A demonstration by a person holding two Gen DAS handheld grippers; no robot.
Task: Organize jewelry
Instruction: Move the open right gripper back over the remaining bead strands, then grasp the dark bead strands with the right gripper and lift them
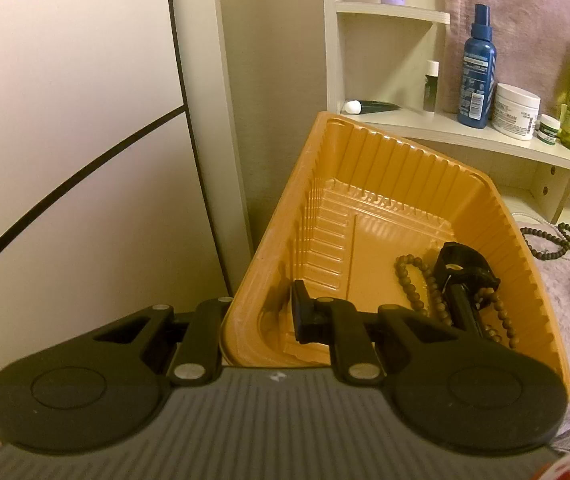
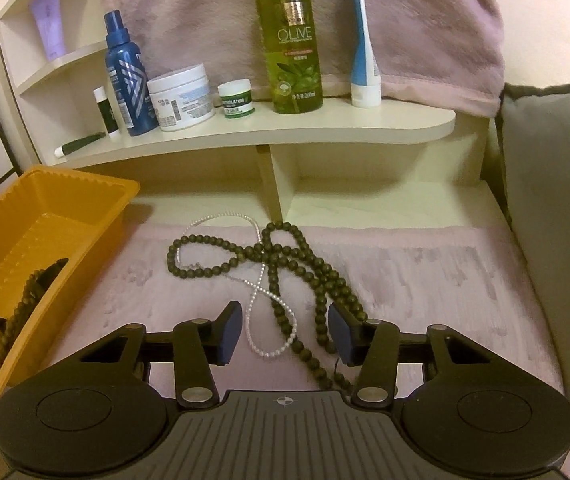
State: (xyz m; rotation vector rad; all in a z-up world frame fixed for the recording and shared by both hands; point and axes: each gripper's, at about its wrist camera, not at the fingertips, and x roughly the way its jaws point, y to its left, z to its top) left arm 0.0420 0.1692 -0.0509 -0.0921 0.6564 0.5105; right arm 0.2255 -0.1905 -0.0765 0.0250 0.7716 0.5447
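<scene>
Right wrist view: my right gripper is down over the tangle on the pink cloth, jaws apart and straddling the near ends of two strands, with the pads not pressing either one. Dark bead necklace runs from 6 o'clock up to 12 in that frame, looping out toward 10; pearl strand crosses it and ends in a loop right between my pads. Both are still on the cloth, outside the tray.

Left wrist view: my left gripper is clamped shut on the near wall of the orange tray, one finger inside and the other outside. Already in the tray, at 4 o'clock from its centre: a brown bead bracelet and a black ring-shaped piece; I can't tell what it is.

Progress estimate: roughly halfway. Two items binned, two left, and they're interlaced, so they may come up together.
</scene>
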